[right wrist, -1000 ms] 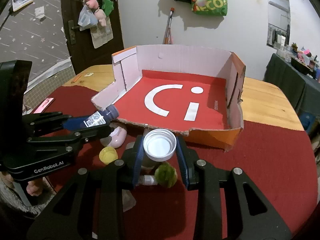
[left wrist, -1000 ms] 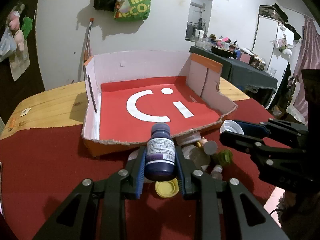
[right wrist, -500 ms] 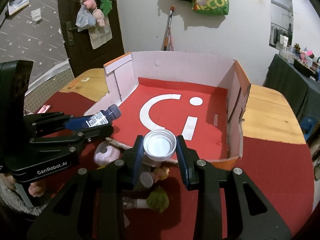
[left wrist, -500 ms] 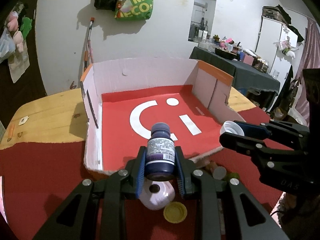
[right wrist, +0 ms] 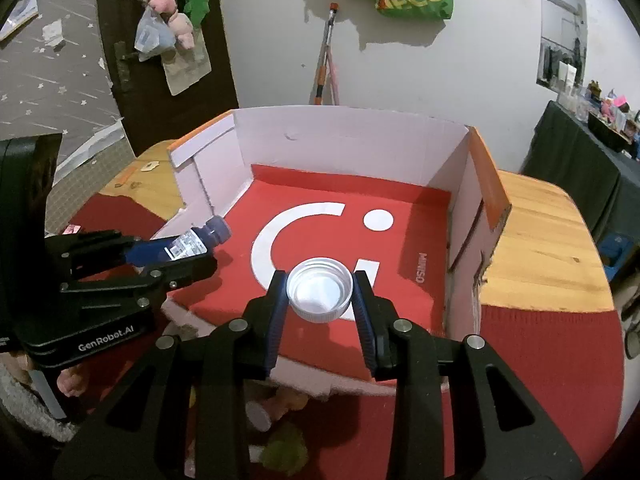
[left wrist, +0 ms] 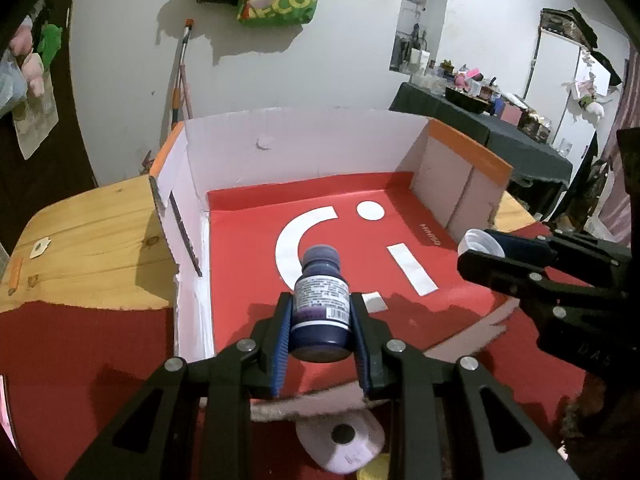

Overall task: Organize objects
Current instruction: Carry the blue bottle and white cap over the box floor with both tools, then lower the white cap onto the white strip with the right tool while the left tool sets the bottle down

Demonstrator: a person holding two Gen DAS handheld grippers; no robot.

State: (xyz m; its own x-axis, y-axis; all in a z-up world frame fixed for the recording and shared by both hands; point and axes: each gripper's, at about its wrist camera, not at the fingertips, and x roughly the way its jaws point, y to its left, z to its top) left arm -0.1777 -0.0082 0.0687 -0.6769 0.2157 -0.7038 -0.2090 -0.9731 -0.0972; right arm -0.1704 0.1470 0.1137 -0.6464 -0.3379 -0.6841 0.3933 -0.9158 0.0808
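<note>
Over the cardboard box [left wrist: 224, 168], left jaws clamping blue bottle [left wrist: 320, 304], right jaws clamping white cap [right wrist: 320, 290]

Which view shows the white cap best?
Right wrist: the white cap sits centred between the right gripper pads, open side facing the camera. Left wrist view catches only its edge at the far right, side-on.

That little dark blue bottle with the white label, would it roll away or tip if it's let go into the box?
Probably, if laid sideways: the small dark blue bottle is round, and the open cardboard box has a flat, smooth-looking red floor. Stood upright it may tip, being taller than wide. It looks rigid: the left gripper pinches it without denting it.
</note>
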